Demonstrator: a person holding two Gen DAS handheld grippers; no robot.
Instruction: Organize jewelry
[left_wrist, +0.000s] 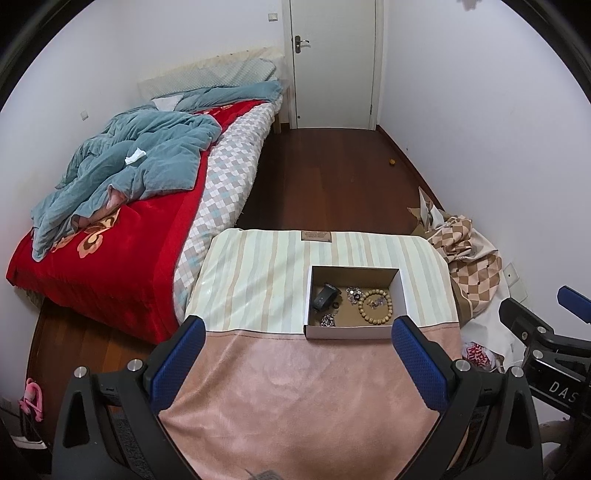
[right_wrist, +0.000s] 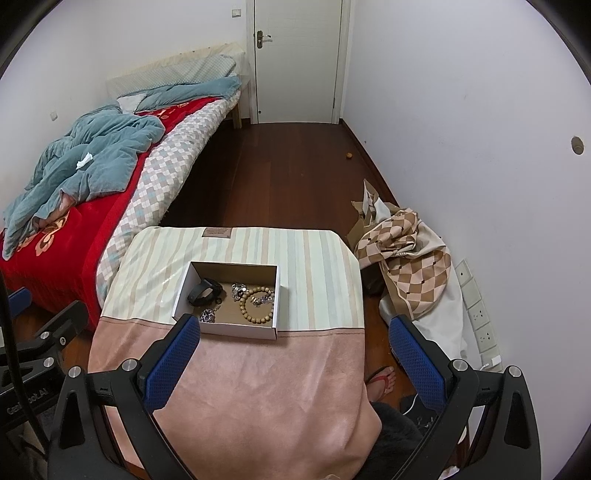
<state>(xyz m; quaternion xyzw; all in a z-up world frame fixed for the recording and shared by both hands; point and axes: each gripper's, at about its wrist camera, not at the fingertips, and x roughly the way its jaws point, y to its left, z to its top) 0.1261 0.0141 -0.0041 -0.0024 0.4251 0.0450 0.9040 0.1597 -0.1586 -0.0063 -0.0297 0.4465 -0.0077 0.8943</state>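
On the cloth-draped surface (right_wrist: 258, 387), toward its far striped half: one open cardboard box (right_wrist: 226, 327) holding a wooden bead bracelet (right_wrist: 257, 304), black watch (right_wrist: 203, 291) and tangled silver pieces (right_wrist: 207, 316). Box lies ahead of both grippers. Right gripper (right_wrist: 291, 354) looks nearer, left gripper (left_wrist: 297, 354) further back. Both jaws released, empty.

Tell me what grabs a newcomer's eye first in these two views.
The bright red bedspread on the bed at the left, topped by a rumpled teal quilt, stands out first. Next comes the open cardboard box on the cloth-covered table, holding a wooden bead bracelet, a black band and small silvery pieces. Both the left hand-held gripper and the right hand-held gripper hang open over the table's near edge.
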